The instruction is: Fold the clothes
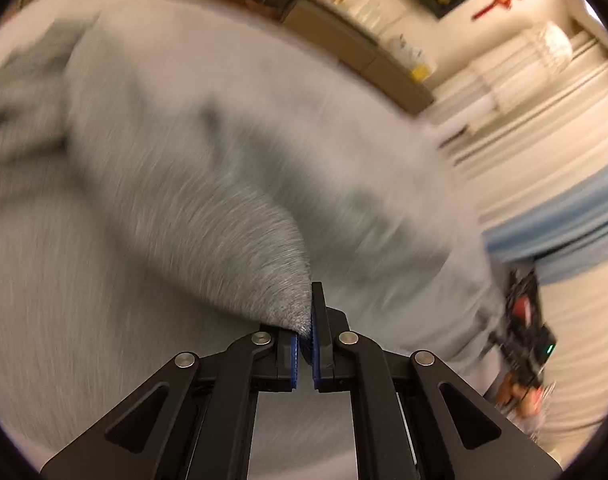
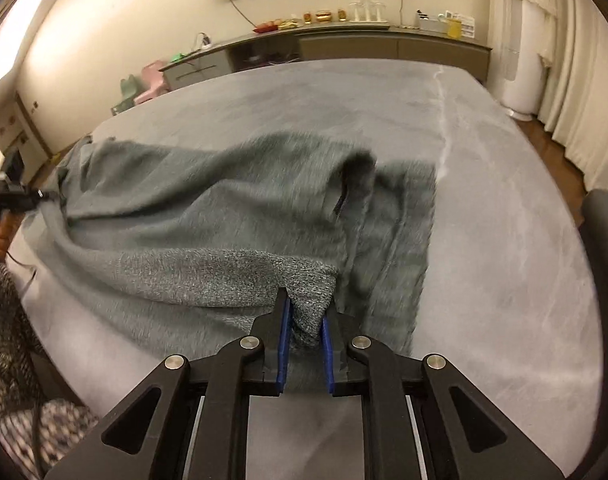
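Observation:
A grey knitted garment (image 2: 208, 216) lies stretched across a grey table (image 2: 503, 240). My right gripper (image 2: 306, 322) is shut on a bunched edge of the garment near the front. My left gripper (image 1: 305, 330) is shut on another corner of the same garment (image 1: 232, 184), which is pulled taut and lifted; this view is blurred by motion. The left gripper also shows at the far left of the right wrist view (image 2: 12, 196), holding the garment's other end. The right gripper shows at the right of the left wrist view (image 1: 523, 320).
A long low cabinet (image 2: 343, 46) with small items stands along the far wall. White curtains (image 2: 563, 80) hang at the right. A dark chair back (image 2: 603, 232) is at the right edge. Pastel stools (image 2: 152, 80) stand at the back left.

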`<state>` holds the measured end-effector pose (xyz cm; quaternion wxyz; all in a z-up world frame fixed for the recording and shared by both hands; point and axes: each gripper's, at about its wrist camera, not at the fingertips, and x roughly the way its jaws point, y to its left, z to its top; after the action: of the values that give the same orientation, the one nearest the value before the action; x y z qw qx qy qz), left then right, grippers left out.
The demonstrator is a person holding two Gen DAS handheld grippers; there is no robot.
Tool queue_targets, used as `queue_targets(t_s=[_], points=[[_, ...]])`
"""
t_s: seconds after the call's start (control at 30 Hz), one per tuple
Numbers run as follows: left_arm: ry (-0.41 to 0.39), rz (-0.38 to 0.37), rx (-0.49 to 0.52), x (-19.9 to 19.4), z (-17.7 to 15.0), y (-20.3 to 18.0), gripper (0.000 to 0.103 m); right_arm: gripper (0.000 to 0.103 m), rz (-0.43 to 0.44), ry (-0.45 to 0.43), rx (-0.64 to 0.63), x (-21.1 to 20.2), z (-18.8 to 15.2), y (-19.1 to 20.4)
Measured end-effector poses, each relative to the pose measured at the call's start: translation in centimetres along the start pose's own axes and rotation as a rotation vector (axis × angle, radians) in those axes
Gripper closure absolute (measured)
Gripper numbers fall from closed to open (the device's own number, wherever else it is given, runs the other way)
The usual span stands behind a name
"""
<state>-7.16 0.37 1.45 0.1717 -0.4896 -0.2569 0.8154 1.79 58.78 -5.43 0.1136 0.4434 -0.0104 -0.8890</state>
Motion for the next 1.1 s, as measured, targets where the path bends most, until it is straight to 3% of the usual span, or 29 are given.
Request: queue_targets(t_s=[0.07,0.13,0.2,0.27,0.33,0.4,0.43,0.5,0.57,0.67,0.73,0.8,0.83,0.93,1.1], points=[[-0.084,-0.056,-0.004,-2.0,3.0,-2.2,0.099,0.089,-0.046,-0.050,-0.008,-1.3,2.7,-0.2],[-0.155,-0.108,0.029,-4.5,4.0,-4.5,0.099,0.089,-0.086,-0.165,-0.008,-4.6,5.9,-0.1],[-0.156,-0.122,0.076,-5.7,2.2,-5.1,0.099,0.089,-0.107,-0.270,-0.026,-8.5,7.0,0.3],[-0.127,-0.120,0.129,-6.2,-0.7,-5.0,0.098,0.089,-0.128,-0.305,-0.075,-10.6,6.1,1.0],[-0.042,-0.074,0.120,-4.1,-4.2,-2.8,0.098,0.089,-0.146,-0.258,-0.153,-10.5,3.1,1.6],[0.068,-0.009,0.084,-0.9,-7.9,0.3,0.098,0.086,-0.140,-0.123,-0.155,-7.8,-0.8,1.0],[0.110,0.020,0.070,0.5,-9.5,1.6,0.098,0.078,-0.132,-0.046,-0.134,-6.2,-2.6,0.5],[0.129,0.057,0.068,1.7,-11.1,2.7,0.098,0.070,-0.102,0.070,-0.055,-3.9,-5.5,-0.5],[0.125,0.070,0.072,1.7,-11.8,2.9,0.097,0.067,-0.065,0.103,0.031,-3.4,-7.0,-1.3],[0.117,0.084,0.098,0.9,-12.1,2.2,0.094,0.061,0.017,0.049,0.122,-5.1,-7.2,-2.1],[0.105,0.094,0.107,0.5,-12.0,1.7,0.083,0.052,0.068,0.002,0.170,-6.1,-6.8,-2.9],[0.086,0.104,0.089,0.1,-11.4,1.5,0.060,0.051,0.124,-0.038,0.221,-6.4,-5.8,-3.8],[0.077,0.104,0.070,-0.1,-11.3,1.7,0.057,0.050,0.131,-0.048,0.235,-6.2,-5.1,-4.1],[0.084,0.081,0.002,0.1,-10.1,2.6,0.054,0.050,0.114,-0.064,0.261,-5.3,-3.3,-4.2],[0.092,0.057,-0.064,1.5,-9.3,2.8,0.051,0.050,-0.013,-0.001,0.255,-1.0,0.5,-4.3]])
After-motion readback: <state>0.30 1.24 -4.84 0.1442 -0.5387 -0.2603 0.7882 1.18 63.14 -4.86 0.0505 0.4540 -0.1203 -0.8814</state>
